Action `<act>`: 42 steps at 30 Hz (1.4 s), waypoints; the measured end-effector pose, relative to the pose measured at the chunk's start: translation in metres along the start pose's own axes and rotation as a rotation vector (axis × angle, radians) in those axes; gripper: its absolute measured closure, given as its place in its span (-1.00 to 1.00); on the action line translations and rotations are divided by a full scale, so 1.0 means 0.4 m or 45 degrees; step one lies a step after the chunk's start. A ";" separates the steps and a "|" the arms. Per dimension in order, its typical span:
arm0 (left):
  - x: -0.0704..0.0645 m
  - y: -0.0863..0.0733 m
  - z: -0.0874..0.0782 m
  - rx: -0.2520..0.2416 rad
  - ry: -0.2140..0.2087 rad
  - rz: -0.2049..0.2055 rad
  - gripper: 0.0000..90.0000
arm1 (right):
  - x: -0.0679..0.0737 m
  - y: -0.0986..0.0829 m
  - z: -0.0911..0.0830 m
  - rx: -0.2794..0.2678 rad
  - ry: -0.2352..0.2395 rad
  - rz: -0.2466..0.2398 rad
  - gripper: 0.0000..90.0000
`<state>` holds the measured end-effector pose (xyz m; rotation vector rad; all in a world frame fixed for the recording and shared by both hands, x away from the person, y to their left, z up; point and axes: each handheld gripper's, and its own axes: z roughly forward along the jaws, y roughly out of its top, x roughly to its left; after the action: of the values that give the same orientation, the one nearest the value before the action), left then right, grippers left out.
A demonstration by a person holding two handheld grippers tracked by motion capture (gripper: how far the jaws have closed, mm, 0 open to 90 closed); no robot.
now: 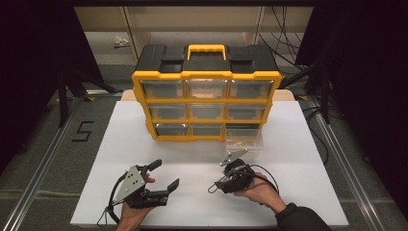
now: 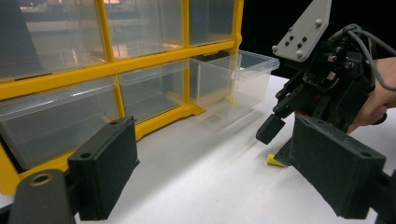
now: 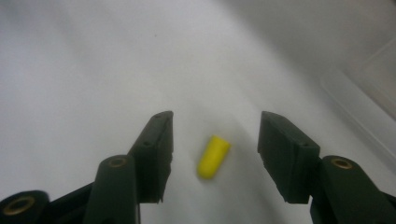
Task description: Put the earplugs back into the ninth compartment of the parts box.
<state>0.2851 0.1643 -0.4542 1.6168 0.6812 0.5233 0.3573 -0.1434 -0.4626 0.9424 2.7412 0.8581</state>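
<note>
A small yellow cylindrical piece lies on the white table, between the jaws of my right gripper, which is open and angled down over it without touching. From the left gripper view the same piece shows under the right gripper. In the high view the right gripper is at the front centre-right. My left gripper is open and empty at the front left, aimed at the organizer; its jaws stand wide apart.
A yellow and black drawer organizer stands at the back of the table. Its bottom right clear drawer is pulled out; a small yellow bit lies inside that drawer. Dark floor and cables surround the table.
</note>
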 end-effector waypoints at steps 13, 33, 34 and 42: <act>0.000 0.000 0.000 0.001 -0.002 0.001 -0.68 | 0.007 -0.007 0.017 0.053 0.010 -0.030 0.40; -0.001 0.000 0.000 0.000 -0.001 -0.001 -0.67 | 0.005 -0.002 -0.010 -0.011 -0.027 -0.077 0.78; -0.001 0.000 0.000 0.000 -0.001 -0.002 -0.67 | 0.004 -0.001 -0.015 -0.020 -0.027 -0.072 0.78; -0.001 0.001 -0.001 -0.001 -0.001 0.000 -0.67 | -0.004 0.009 -0.051 -0.108 -0.040 -0.065 0.78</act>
<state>0.2846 0.1643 -0.4538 1.6164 0.6804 0.5230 0.3546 -0.1516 -0.4439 0.8591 2.6673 0.9340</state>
